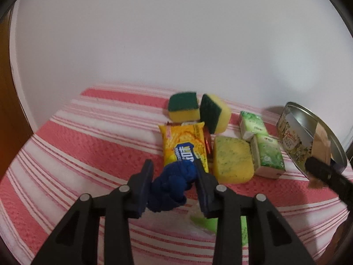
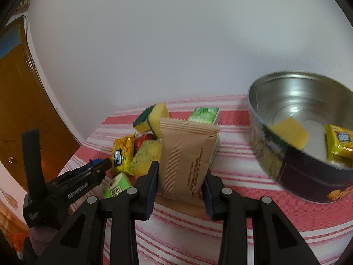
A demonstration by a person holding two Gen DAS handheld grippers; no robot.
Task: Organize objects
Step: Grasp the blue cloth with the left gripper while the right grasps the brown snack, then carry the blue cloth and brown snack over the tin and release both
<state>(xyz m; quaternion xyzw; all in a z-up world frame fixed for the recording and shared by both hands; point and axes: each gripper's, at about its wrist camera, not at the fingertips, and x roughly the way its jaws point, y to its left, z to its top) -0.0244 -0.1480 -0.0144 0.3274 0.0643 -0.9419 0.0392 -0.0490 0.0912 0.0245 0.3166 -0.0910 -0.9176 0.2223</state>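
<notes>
My left gripper (image 1: 174, 165) is shut on a crumpled blue cloth (image 1: 174, 185) above the striped cloth. Just beyond it lie a yellow snack packet (image 1: 184, 145), three yellow-green sponges (image 1: 183, 107) and two green tissue packs (image 1: 268, 156). My right gripper (image 2: 182, 167) is shut on a tan sachet (image 2: 187, 154), held upright left of the round metal tin (image 2: 293, 145). The tin holds a yellow sponge (image 2: 290, 133) and a yellow packet (image 2: 338, 143). In the left wrist view the tin (image 1: 295, 141) and the right gripper's finger with the sachet show at the right.
A pink and white striped tablecloth (image 1: 88, 141) covers the table against a white wall. A green pack (image 1: 205, 222) lies under my left gripper. A wooden door (image 2: 19, 101) stands at the left. The left gripper (image 2: 97, 165) shows at the lower left of the right wrist view.
</notes>
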